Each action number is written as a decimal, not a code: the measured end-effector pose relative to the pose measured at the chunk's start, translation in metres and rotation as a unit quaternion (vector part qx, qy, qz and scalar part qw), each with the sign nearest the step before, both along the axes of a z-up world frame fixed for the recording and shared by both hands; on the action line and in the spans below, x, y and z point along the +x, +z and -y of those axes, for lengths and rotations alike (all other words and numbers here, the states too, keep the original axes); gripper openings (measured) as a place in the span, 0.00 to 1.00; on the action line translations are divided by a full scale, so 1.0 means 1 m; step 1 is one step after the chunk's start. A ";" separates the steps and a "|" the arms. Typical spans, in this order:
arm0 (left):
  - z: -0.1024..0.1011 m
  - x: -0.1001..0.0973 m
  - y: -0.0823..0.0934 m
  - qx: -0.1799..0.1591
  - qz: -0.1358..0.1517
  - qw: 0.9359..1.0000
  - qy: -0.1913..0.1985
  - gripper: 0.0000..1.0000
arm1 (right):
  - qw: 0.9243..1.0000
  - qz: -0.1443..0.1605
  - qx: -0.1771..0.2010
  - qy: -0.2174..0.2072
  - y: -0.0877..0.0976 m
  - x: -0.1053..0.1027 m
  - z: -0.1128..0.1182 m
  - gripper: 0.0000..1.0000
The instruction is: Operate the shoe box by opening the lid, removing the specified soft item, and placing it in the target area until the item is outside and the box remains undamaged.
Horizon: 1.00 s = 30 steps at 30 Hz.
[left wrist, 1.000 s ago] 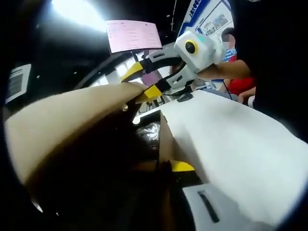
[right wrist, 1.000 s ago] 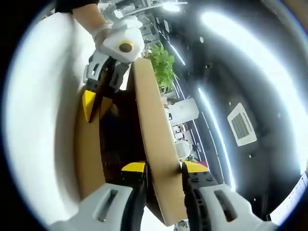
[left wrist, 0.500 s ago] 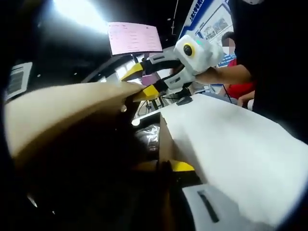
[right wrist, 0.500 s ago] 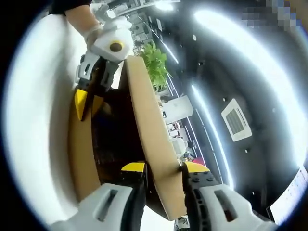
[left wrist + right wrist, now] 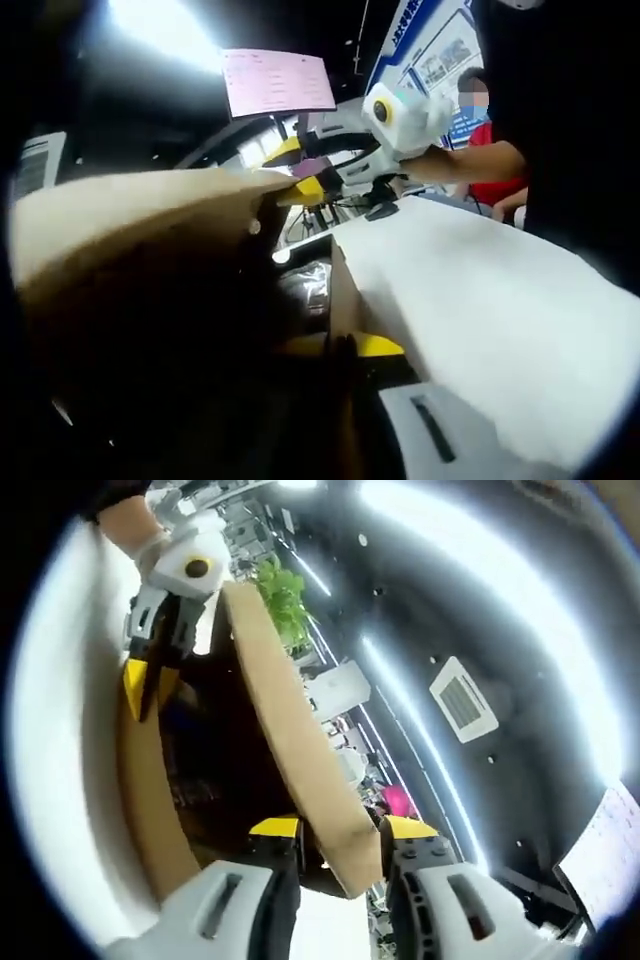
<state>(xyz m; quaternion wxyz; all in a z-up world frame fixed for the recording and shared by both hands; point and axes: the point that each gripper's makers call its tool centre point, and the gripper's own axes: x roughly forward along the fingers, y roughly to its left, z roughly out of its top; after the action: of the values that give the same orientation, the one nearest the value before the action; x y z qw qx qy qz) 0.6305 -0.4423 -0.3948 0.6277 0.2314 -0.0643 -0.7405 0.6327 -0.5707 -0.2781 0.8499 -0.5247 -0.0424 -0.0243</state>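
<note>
Clamping the raised lid (image 5: 290, 750) edge, the right claw (image 5: 338, 832) is kept above the shoe box (image 5: 335, 295) on the counter (image 5: 480, 300); a dark wrapped item (image 5: 305, 290) is glimpsed inside. The left claw (image 5: 140, 685) is set at the box wall, nearer the item; its closure cannot be told.

I see the lid (image 5: 290, 750) between my right gripper's (image 5: 340, 832) 2 jaws, raised above the box (image 5: 150, 800). My left gripper (image 5: 140, 685) sits at the box's far wall, which stands on the table (image 5: 500, 300).
</note>
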 end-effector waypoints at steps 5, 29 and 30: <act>0.000 -0.001 0.000 -0.003 0.013 1.000 -0.004 0.06 | 0.997 0.014 0.077 -0.021 0.002 -0.001 0.014 0.33; 0.000 0.000 0.000 -0.004 0.015 1.000 -0.005 0.06 | 0.970 0.027 0.241 -0.011 0.000 0.005 0.025 0.21; 0.000 0.000 0.000 -0.004 0.015 1.000 -0.005 0.06 | 0.967 0.028 0.252 -0.010 0.000 0.005 0.025 0.21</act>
<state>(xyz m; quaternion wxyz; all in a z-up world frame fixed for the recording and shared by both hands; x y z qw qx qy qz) 0.6306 -0.4419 -0.3947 0.6239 0.2400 -0.0780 -0.7397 0.6376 -0.5961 -0.2781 0.9527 -0.2935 -0.0540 -0.0573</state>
